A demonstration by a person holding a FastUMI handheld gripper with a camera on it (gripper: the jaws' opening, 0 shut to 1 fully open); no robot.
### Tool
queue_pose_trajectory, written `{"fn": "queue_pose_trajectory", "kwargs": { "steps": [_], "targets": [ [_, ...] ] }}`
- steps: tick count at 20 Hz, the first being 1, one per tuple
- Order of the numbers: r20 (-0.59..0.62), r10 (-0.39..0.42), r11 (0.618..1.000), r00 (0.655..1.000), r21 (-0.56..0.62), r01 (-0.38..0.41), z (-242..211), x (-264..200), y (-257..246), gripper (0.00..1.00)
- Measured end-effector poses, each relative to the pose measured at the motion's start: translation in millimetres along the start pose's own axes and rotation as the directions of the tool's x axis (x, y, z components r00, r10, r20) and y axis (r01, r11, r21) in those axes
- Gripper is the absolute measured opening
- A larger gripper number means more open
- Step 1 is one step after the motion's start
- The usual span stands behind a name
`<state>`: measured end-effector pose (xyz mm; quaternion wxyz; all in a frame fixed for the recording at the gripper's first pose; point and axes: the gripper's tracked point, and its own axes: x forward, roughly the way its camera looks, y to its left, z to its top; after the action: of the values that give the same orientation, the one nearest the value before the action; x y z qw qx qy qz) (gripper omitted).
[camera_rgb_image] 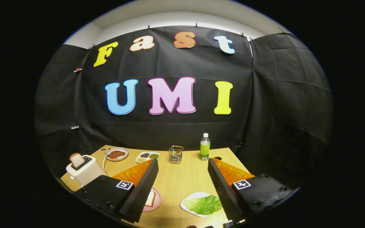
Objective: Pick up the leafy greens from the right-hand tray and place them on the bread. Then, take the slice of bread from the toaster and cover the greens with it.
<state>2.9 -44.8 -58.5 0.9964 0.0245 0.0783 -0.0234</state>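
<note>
Gripper view is looking forward over the wooden surface, with the hand-held gripper hanging above it, its two ridged fingers spreading wide and pinching nothing. The leafy greens are lying on a white tray low between the fingers, at about five o'clock from the midpoint of the gap, with the leaf's far end tucking under the inner face of the right finger. The leaf's long axis is running roughly crosswise to the fingers, from nine to three o'clock, tilting slightly. The bread on a pink plate is sitting at about seven o'clock, partly hidden behind the left finger, so how squarely it lies is hard to tell. Greens and bread are lying near each other, apart, on either side of the gap. I am judging that the coming move is calling for a drop down and toward five o'clock, to bring the leaf between both fingers. Further off at ten o'clock, the toaster is holding the slice of bread upright in its slot, well apart from the plate.
</note>
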Motion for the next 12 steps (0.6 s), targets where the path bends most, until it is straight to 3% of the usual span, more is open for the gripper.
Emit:
{"fn": "queue_pose_trajectory", "kwargs": {
  "steps": [7, 12],
  "targets": [
    [-0.153, -0.006, 0.999, 0.988, -0.035, 0.001, -67.0, 15.0, -20.4, 0.98],
    [-0.295, -0.002, 0.998, 0.956, -0.057, -0.016, -128.9, 32.9, -39.2, 0.98]
  ]
}}
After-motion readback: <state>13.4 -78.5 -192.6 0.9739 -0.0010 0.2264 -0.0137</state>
